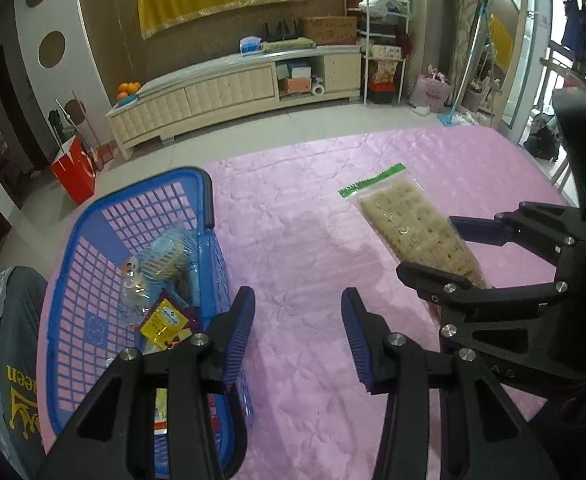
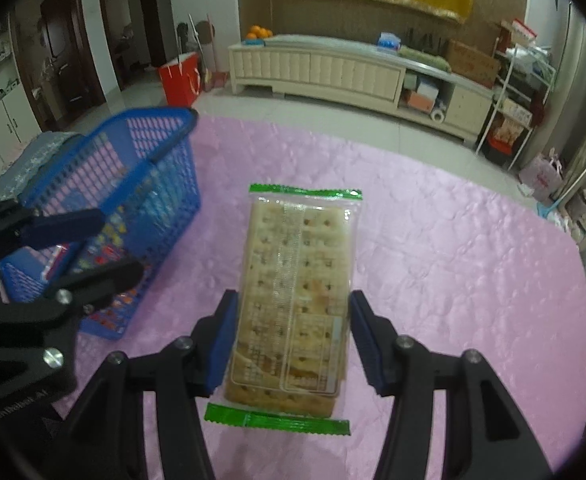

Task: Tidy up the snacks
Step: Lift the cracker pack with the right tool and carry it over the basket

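A clear cracker pack [image 2: 297, 292] with green sealed ends lies flat on the pink cloth; it also shows in the left wrist view [image 1: 413, 224]. My right gripper [image 2: 293, 332] is open, its blue-padded fingers on either side of the pack's near half, the left pad touching or nearly touching it. From the left wrist view the right gripper [image 1: 445, 248] straddles the pack. A blue plastic basket [image 1: 73, 264] at the left holds several snack packets [image 1: 161, 312]; it shows too in the right wrist view [image 2: 133, 172]. My left gripper [image 1: 297, 332] is open and empty beside the basket's right wall.
The pink cloth [image 1: 313, 240] covers the table. A grey cushion [image 1: 1, 340] lies left of the basket. A cream TV cabinet [image 1: 233, 88], a red paper bag [image 1: 73, 168] and a white shelf rack [image 1: 385, 52] stand on the floor beyond.
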{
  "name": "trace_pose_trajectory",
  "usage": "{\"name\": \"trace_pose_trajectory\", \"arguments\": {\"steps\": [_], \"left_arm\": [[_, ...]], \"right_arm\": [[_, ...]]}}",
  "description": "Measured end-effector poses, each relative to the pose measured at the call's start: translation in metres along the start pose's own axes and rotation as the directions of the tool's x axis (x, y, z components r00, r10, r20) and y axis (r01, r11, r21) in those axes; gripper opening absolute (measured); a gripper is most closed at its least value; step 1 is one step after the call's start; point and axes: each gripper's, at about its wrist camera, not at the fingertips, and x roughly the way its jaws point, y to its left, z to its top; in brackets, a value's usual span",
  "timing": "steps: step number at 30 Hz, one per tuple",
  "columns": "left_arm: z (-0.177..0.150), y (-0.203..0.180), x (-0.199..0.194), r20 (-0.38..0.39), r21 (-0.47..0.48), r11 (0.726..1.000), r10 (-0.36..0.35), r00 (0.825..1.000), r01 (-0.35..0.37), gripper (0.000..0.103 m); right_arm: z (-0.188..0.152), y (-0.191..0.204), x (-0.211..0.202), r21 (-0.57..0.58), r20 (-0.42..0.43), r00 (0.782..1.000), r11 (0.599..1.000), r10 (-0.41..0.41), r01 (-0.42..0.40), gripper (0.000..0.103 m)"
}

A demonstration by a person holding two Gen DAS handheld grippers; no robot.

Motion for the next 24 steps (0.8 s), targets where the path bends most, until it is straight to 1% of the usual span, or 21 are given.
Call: {"name": "trace_pose_trajectory", "arguments": {"steps": [2,4,5,10,13,18,24], "left_arm": [[-0.001,0.001,-0.011,0.014,-0.002,1.0,0.002,1.0,-0.002,0.049],[-0.001,0.003,-0.025,0.034,-0.01,1.0,-0.008,0.999,0.009,0.05],[-0.002,0.005,-0.033,0.048,-0.017,1.0,-0.01,0.999,0.011,0.05],[-0.007,0.01,-0.062,0.094,-0.012,1.0,-0.007,0.996,0.008,0.051],[-0.011,0.015,-0.076,0.112,-0.002,1.0,-0.004,0.994,0.005,0.058],[-0.018,0.026,-0.1,0.151,0.007,1.0,0.009,0.988,-0.01,0.058],[-0.027,0.048,-0.125,0.192,-0.016,1.0,0.007,0.981,-0.004,0.058]], "right_arm": [[0.001,0.005,-0.01,0.006,0.016,1.0,1.0,0.015,-0.015,0.059],[0.001,0.007,-0.021,0.021,0.027,0.998,0.999,0.048,-0.049,0.059],[0.0,0.01,-0.028,0.02,0.037,0.998,0.999,0.05,-0.05,0.059],[0.001,0.028,-0.059,-0.01,0.081,0.996,1.0,0.019,-0.019,0.059],[0.003,0.034,-0.073,-0.015,0.105,0.994,1.0,0.014,-0.012,0.059],[0.007,0.047,-0.093,-0.025,0.14,0.99,1.0,0.018,-0.015,0.059],[0.015,0.066,-0.102,-0.028,0.167,0.985,0.999,0.049,-0.045,0.059]]}}
